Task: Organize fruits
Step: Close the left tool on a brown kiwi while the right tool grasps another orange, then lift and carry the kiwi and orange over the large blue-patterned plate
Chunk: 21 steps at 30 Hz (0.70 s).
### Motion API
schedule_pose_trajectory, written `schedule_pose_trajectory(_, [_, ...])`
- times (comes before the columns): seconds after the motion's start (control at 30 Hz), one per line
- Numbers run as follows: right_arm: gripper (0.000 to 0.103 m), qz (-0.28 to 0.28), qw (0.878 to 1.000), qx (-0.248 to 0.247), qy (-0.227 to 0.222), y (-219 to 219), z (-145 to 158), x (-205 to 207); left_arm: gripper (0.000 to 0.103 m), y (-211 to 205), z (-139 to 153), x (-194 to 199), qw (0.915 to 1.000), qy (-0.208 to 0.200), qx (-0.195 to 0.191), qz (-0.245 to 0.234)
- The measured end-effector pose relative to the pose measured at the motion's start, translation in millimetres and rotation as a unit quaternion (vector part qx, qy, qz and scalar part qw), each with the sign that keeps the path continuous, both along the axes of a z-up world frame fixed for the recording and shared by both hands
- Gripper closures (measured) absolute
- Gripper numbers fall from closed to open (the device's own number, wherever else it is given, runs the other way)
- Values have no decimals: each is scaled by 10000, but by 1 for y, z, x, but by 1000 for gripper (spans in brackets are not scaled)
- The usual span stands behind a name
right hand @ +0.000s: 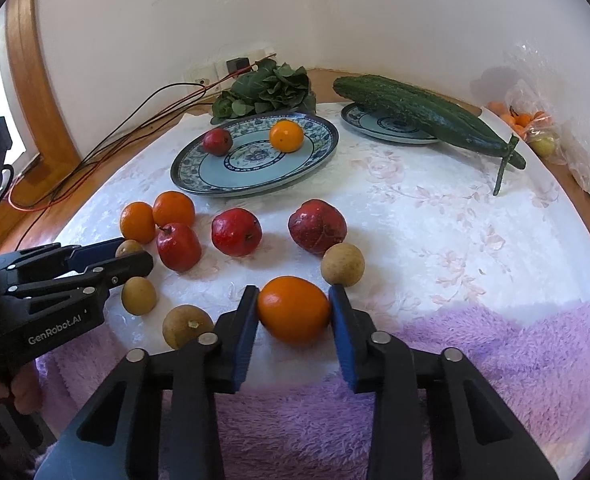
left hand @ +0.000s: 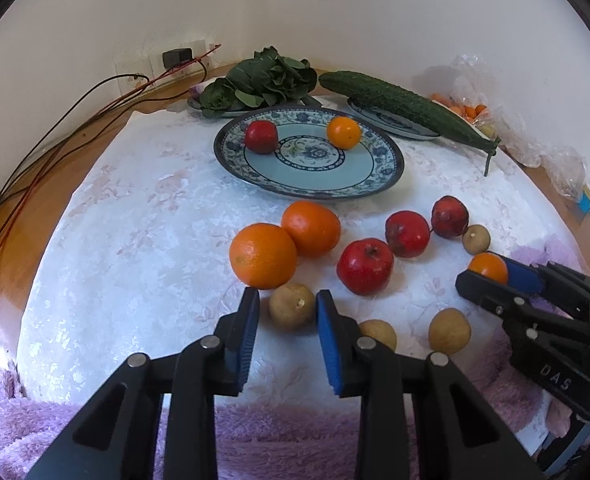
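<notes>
Right gripper (right hand: 293,310): closest thing to the lens, both pads pressed on the small orange (right hand: 293,309) at the near edge of the white cloth (right hand: 435,220), right by the purple blanket (right hand: 495,360).
Left gripper (left hand: 287,310): jaws narrowed around a brown longan (left hand: 292,306), also near the front edge. I can't tell if the pads really bite, looks like a sliver of gap each side.
Big plate (right hand: 191,176): far-middle of the cloth, already holding one red fruit (right hand: 217,141) and one orange (right hand: 286,135).
Loose fruit: two oranges (left hand: 287,240), three red ones (left hand: 403,246), and more longans scattered along the near half.
Tip: I'd lift straight up before swinging over, since a longan (right hand: 342,264) sits just beside the right finger.
Pose: both grippers tilt steeply down, side by side.
</notes>
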State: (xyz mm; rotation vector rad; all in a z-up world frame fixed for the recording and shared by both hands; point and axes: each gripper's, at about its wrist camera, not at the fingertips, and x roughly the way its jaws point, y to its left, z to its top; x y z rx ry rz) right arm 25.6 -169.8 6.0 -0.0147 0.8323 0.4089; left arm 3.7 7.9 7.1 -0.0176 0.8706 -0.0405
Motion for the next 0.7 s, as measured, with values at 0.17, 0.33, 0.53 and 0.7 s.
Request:
schedule_pose_trajectory(0.17, [68,50,10000,63,25,0,0,0,78,3,3,0,9998,33,-170,-16])
schedule_pose_trajectory(0.33, [68,130,9996,241,104,0,2,2,78,4,13,-1,9995,-18,-319,-36])
schedule_pose_trajectory(0.53, [68,207,9992,350,-26,-1,18,4,78,10,27,3,9992,-107,-393,40])
schedule_pose_trajectory(0.7, [68,262,9987,446,0,0,27,13,78,13,38,12,9990,-148,-403,77])
